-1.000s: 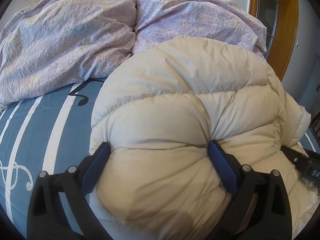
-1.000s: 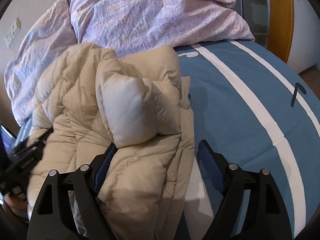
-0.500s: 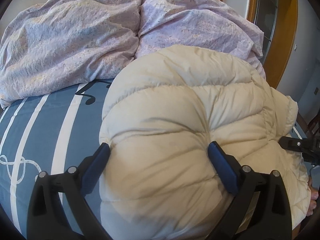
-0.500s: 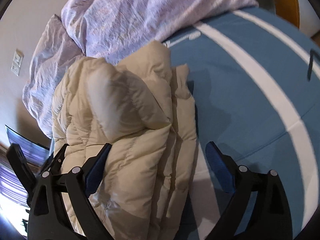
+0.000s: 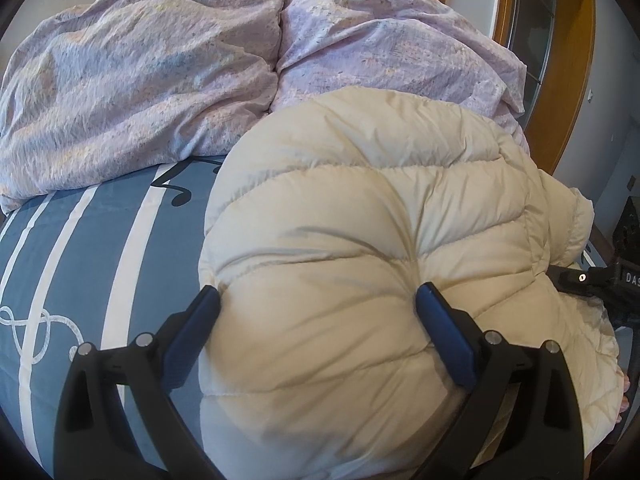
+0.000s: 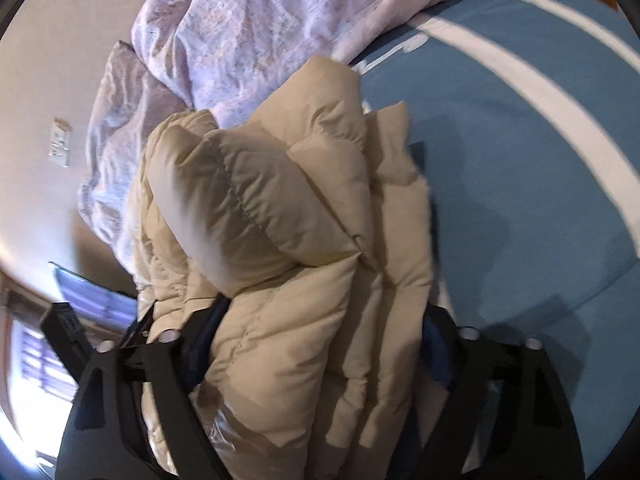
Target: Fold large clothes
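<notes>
the cream puffer jacket point(image 5: 360, 248) bulges on the bed point(image 5: 92, 248) between both tongs, the left tongs point(image 5: 318, 320) pinching its quilted bulk, the right tongs point(image 6: 320, 332) having just closed onto its folded layers.

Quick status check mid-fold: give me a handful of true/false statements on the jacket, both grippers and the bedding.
1. The left gripper has its jaws pressed into the cream puffer jacket. True.
2. The jacket lies on a bare wooden floor. False: it sits on a blue bed sheet with white stripes.
3. The right gripper has the folded jacket edge between its fingers. True; its jaws have just been closing.
4. The lilac duvet covers the jacket. False: it is bunched up behind the jacket.
</notes>
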